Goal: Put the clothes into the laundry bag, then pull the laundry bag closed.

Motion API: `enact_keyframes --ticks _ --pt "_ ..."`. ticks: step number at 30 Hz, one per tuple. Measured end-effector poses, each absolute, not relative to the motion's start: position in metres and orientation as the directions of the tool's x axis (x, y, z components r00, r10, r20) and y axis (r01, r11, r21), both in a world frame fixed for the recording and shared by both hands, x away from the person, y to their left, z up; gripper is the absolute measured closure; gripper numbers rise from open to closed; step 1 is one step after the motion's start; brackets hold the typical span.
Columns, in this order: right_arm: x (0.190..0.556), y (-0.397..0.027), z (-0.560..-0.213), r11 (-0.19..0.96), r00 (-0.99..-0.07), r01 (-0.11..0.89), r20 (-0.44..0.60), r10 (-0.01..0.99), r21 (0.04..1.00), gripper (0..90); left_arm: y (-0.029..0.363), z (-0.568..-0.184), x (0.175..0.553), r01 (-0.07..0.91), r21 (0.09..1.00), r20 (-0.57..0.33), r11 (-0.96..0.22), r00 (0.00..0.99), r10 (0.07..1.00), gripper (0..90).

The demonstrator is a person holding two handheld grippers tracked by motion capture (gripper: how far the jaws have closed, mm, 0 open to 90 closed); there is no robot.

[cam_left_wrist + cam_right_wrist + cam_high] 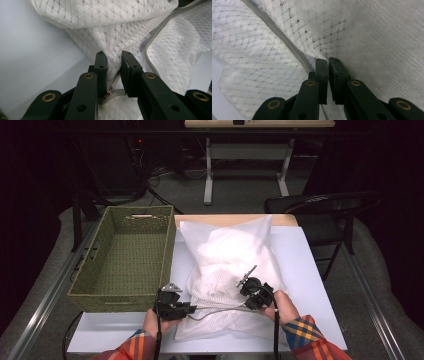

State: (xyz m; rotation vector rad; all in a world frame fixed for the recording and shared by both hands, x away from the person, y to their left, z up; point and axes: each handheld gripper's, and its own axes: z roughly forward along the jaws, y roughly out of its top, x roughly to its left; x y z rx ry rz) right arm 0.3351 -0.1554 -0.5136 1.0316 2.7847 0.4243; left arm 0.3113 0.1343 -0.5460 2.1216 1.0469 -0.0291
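A white mesh laundry bag [225,252] lies stuffed and rumpled on the white table [310,270]. My left gripper [192,309] is at the bag's near left corner. In the left gripper view its jaws [113,56] pinch a bunched fold of mesh [112,32], with a small copper zipper pull [109,92] low between them. My right gripper [244,289] rests on the bag's near middle. The right gripper view has its jaws [329,61] shut on thin mesh just beside the grey zipper line [284,37].
A green woven basket [112,302] stands empty to the left of the bag, touching its edge. A dark folding chair [325,205] is past the table's far right corner. A desk frame [247,155] stands farther back on the floor.
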Motion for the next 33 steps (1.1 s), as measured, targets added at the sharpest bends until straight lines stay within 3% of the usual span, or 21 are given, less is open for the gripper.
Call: enact_keyframes --ticks 5,11,23,27,30,33 --pt "0.334 -0.155 -0.513 0.723 -0.756 0.615 -0.025 0.654 0.314 83.0 0.136 -0.545 0.312 0.682 0.623 -0.339 -0.384 0.678 0.652 74.3" --pt "0.335 -0.155 -0.514 0.728 -0.759 0.612 -0.029 0.651 0.310 85.7 0.135 -0.545 0.313 0.681 0.635 -0.347 -0.366 0.674 0.653 60.7" --pt "0.335 -0.154 -0.516 0.735 -0.761 0.610 -0.039 0.648 0.296 85.4 0.134 -0.547 0.312 0.670 0.641 -0.327 -0.375 0.680 0.656 73.9" --pt "0.333 -0.151 -0.511 0.741 -0.772 0.596 -0.033 0.635 0.310 74.6 0.136 -0.547 0.312 0.667 0.643 -0.335 -0.378 0.688 0.644 85.3" --pt "0.331 -0.148 -0.508 0.746 -0.782 0.586 -0.020 0.623 0.316 63.5 0.136 -0.547 0.311 0.670 0.640 -0.346 -0.376 0.688 0.638 86.6" --pt "0.327 -0.144 -0.501 0.745 -0.789 0.575 -0.014 0.614 0.338 44.4 0.137 -0.545 0.311 0.677 0.637 -0.360 -0.369 0.685 0.633 86.9"
